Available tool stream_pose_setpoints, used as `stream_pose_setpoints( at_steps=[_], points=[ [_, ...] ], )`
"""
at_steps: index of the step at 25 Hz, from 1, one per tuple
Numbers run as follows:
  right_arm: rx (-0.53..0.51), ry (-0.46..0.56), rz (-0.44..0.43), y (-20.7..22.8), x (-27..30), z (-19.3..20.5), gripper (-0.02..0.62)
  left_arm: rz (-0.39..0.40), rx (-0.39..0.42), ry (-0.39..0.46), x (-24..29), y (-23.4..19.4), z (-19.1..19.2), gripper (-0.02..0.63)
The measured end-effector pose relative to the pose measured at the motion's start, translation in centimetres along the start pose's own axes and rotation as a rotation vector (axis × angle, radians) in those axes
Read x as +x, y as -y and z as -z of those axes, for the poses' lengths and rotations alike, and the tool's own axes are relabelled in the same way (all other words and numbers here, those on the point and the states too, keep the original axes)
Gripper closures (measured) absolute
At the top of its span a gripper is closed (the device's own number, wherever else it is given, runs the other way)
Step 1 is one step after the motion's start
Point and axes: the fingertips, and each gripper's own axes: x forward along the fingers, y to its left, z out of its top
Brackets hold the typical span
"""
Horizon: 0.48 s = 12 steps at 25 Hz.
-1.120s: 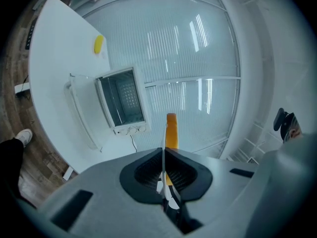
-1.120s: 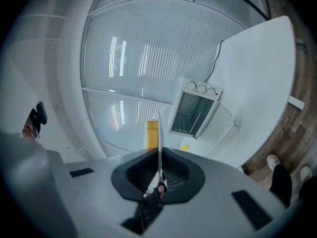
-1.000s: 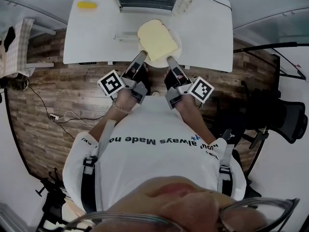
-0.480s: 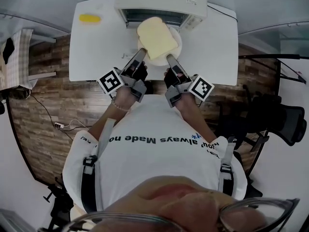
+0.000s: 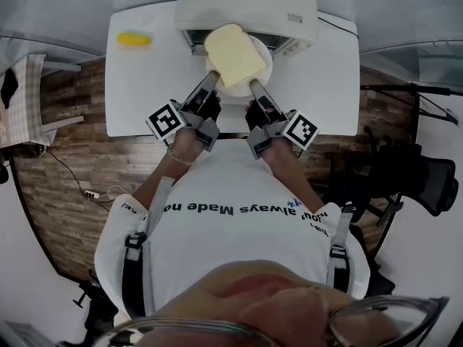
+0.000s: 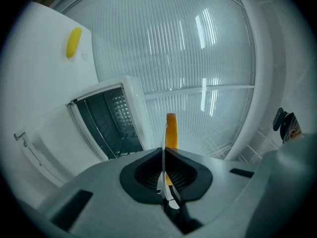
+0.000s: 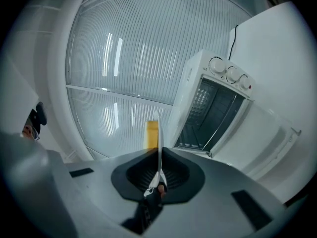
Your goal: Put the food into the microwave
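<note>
landmark: microwave (image 5: 249,2), set at the far edge of the white table (image 5: 325,78); its door (image 6: 49,143) is dropped open toward the person and the cavity is seen dark inside.
food: a slice of bread (image 5: 233,55) is carried flat on a white plate (image 5: 237,90), right at the microwave's mouth, far edge over the opening, not yet set inside.
left gripper (image 5: 211,80): jaws are clamped on the plate rim, on the side away from the microwave, left of centre; the rim is seen edge-on between them.
right gripper (image 5: 255,85): likewise pinched onto that same near rim, right of centre.
why two grips: judged that the plate is kept level so the loose bread is not slid off; both holds are taken on the edge furthest from the microwave so the free edge can be entered first.
door clearance: the lowered door lies under the path; the gap above it cannot be told.
other: a yellow item (image 5: 134,40) is left on the table, left of the microwave, well apart.
stage: judged as insertion, at the threshold.
</note>
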Motion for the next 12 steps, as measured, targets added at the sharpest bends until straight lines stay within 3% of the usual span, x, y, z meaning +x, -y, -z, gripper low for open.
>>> stream_pose_setpoints(
  at_steps=[4,12],
  points=[
    [0.008,0.016,-0.002,0.2,-1.2,-1.8,0.572,-0.001,0.006,-0.015,1.7,0.4,1.4,0.588],
    [0.010,0.013,0.005,0.4,-1.1,-1.8,0.572,-0.001,-0.005,-0.012,1.8,0.2,1.4,0.588]
  ],
)
